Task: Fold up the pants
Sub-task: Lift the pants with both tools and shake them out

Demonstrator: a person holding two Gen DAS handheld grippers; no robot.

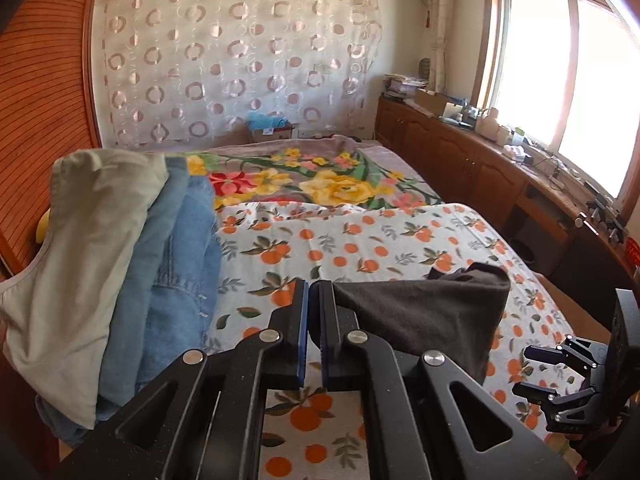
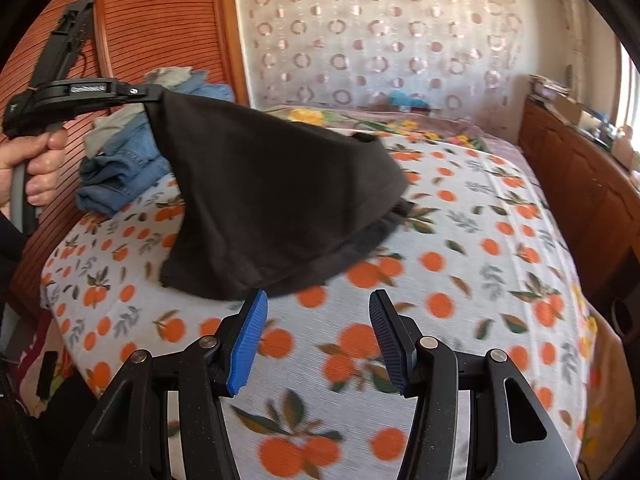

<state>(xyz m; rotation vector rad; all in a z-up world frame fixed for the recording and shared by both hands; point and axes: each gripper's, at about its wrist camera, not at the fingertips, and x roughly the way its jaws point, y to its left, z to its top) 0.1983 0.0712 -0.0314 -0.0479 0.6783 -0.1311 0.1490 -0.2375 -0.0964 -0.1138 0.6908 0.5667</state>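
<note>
The black pants (image 2: 272,196) hang folded from my left gripper (image 2: 154,94), which is shut on one edge and holds them above the bed; their lower end drapes onto the orange-print sheet (image 2: 460,248). In the left wrist view the left gripper (image 1: 310,292) pinches the dark cloth (image 1: 424,316) between its blue pads. My right gripper (image 2: 318,308) is open and empty, just below and in front of the hanging pants. It also shows in the left wrist view (image 1: 532,372) at the lower right.
A pile of folded clothes, grey-green cloth (image 1: 80,248) over blue denim (image 1: 180,264), lies at the bed's left side by the wooden wardrobe (image 1: 40,100). A floral blanket (image 1: 320,180) covers the far bed. Wooden cabinets (image 1: 460,160) run under the window on the right.
</note>
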